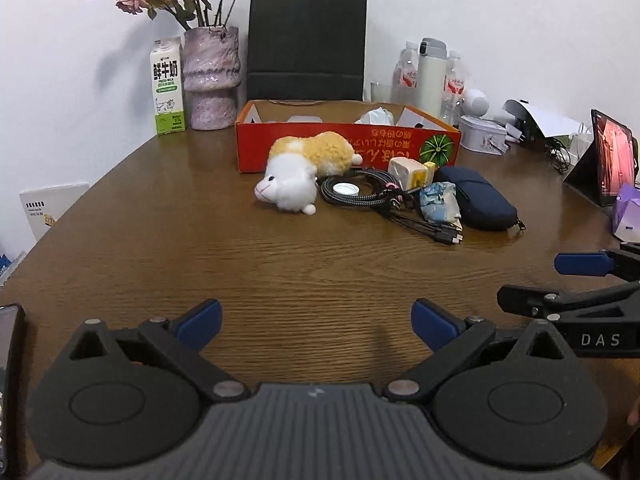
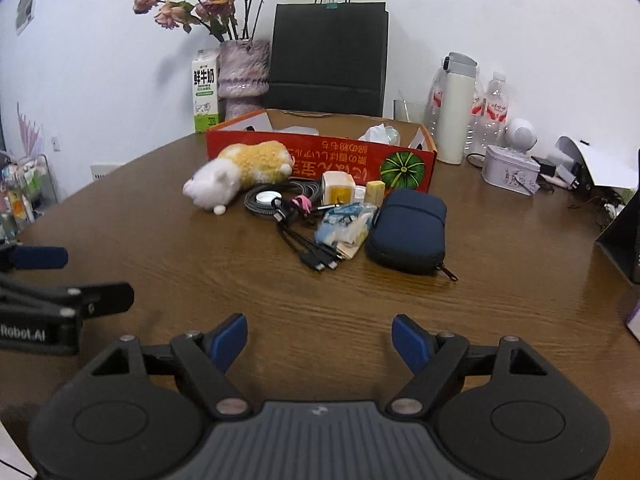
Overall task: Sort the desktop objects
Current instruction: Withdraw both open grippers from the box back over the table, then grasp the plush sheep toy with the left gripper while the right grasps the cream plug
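Wooden worktop (image 1: 200, 248), both grippers (image 1: 316, 320) (image 2: 318, 338) gaping wide, empty; eyeing center-frame plush toy (image 1: 304, 168), probably soft, light, squishing easily mid-body.

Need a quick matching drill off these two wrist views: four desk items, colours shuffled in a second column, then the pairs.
Items:
1. pouch
2. box
3. paper bag
4. milk carton

Colours:
A. white and green
B. navy
C. black
D. red-orange

Pairs: 1-B, 2-D, 3-C, 4-A
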Demonstrator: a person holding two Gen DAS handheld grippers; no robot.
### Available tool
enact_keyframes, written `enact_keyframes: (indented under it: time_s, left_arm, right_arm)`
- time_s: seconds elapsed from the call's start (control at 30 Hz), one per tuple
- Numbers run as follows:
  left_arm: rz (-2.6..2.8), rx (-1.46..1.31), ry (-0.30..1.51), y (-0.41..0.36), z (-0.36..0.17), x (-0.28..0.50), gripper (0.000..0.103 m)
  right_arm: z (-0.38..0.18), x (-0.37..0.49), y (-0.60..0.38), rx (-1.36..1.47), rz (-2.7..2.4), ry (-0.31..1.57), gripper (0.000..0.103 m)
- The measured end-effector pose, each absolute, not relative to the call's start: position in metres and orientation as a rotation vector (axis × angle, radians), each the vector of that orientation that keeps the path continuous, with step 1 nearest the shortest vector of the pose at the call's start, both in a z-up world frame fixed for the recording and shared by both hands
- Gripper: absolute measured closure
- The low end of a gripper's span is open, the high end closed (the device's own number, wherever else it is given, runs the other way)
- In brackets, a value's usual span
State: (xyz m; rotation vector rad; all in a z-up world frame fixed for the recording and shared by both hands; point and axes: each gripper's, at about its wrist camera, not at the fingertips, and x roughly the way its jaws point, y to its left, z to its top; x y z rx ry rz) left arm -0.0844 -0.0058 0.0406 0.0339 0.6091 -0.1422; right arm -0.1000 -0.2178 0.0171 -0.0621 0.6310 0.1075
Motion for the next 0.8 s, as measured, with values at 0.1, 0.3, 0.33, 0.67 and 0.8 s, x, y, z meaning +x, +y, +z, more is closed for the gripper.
enact_keyframes:
  time_s: [0.1,0.3,0.33,0.67,0.8]
  left_arm:
    - [-0.142,0.048,0.609,-0.010,0.039,-0.084,0.000]
    - [-0.132,0.053,0.619,-0.010,0.036,-0.080,0.000]
    - [-0.132,0.053,0.616,-0.009,0.037,-0.078,0.000]
    - [-0.130,0.099,0.556,-0.012,0.048,-0.041,0.000]
    - [-0.125,0.096,0.552,-0.010,0.054,-0.001,0.000]
  right_arm:
    - [0.018,-0.101,-0.220,-0.051,0.104,0.629,0.023]
    - [0.019,-0.094,-0.225,-0.034,0.087,0.629,0.022]
    - [0.018,-0.093,-0.226,-0.034,0.084,0.629,0.022]
    - [0.028,-0.077,-0.238,-0.025,0.076,0.585,0.022]
    - [0.035,-0.057,-0.236,-0.032,0.098,0.561,0.023]
